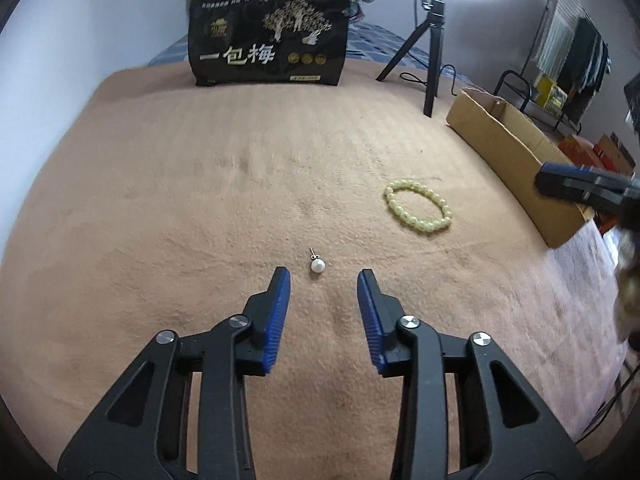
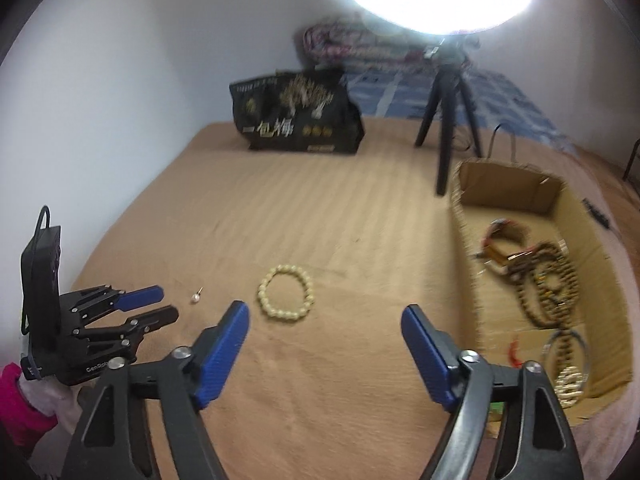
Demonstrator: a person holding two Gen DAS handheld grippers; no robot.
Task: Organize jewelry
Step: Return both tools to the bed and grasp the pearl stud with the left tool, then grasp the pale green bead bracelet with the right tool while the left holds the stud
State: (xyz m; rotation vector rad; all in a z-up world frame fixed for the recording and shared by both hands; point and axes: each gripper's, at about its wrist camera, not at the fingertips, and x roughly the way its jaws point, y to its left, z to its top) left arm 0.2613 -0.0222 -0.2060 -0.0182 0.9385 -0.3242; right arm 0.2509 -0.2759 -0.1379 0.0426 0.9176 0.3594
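A white pearl stud earring [image 1: 318, 265] lies on the tan blanket just beyond the tips of my left gripper [image 1: 324, 276], which is open with nothing between its blue pads. The same earring [image 2: 196, 298] shows small in the right wrist view, beside the left gripper [image 2: 158, 304]. A pale yellow bead bracelet [image 1: 418, 207] [image 2: 286, 294] lies flat further right. My right gripper [image 2: 324, 314] hovers open and empty a little short of the bracelet. An open cardboard box [image 2: 468, 240] [image 1: 496, 148] at the right holds several bead strings and bangles.
A black snack bag [image 1: 268, 42] [image 2: 296, 116] stands at the far end of the blanket [image 1: 200, 184]. A ring light on a black tripod [image 1: 434, 52] [image 2: 446, 128] stands by the box. A wall runs along the left; clutter sits beyond the box. A pink sleeve [image 2: 18, 404] is at lower left.
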